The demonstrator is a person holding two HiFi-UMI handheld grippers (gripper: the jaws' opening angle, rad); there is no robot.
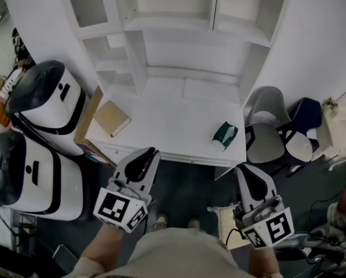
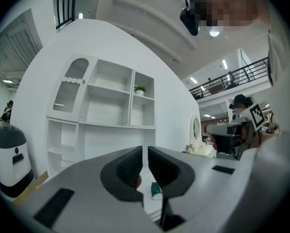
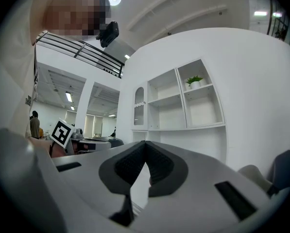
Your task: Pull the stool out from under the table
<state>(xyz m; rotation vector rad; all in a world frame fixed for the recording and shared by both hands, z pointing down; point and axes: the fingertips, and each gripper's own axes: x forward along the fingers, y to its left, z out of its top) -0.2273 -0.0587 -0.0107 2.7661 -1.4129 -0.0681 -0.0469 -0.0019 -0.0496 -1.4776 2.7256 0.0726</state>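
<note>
The white desk with built-in shelving (image 1: 178, 117) fills the centre. The cream square-topped stool (image 1: 223, 223) stands on the dark floor at the desk's 5 o'clock, outside the front edge and partly hidden by the right gripper (image 1: 240, 169), whose jaws are pressed together and empty. The left gripper (image 1: 152, 152), at 7 o'clock, has its jaws closed to a hairline slit, with nothing between them.

Table (image 1: 161, 106): stood before the shelf unit (image 1: 178, 33), which rose behind it.
On the table: book (image 1: 111, 118) at left, near the front edge; pouch (image 1: 225, 135) at right, well apart from the book.
Left of the table: rear machine (image 1: 48, 97), with front machine (image 1: 28, 175) before it.
Right of the table: near chair (image 1: 265, 133), with far chair (image 1: 303, 133) just beside it.
</note>
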